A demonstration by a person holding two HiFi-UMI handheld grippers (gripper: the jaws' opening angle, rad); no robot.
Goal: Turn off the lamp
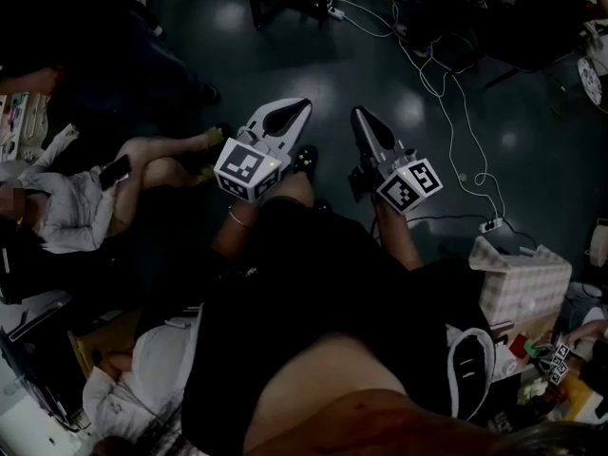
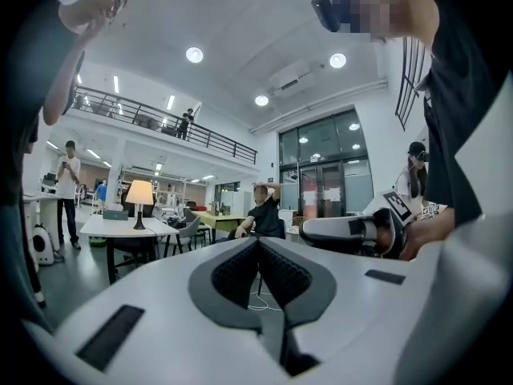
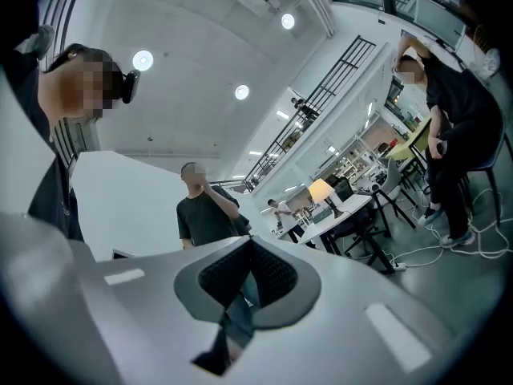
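Left gripper view, lit lamp (image 2: 139, 194), square marker (image 2: 398, 205) on right gripper (image 2: 309, 233)

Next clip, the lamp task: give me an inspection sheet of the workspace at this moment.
Surface: white table, far from both grippers.
Job's things: lamp stands on that table, lit.
Clutter: checked bag at the person's right.
Grippers: left gripper shut, empty; right gripper shut, empty; held side by side over the floor.
Cables: white cables trail across the floor; power strip near the bag.
Surroundings: open hall, seated person beyond the jaws, others standing, balcony rail above.
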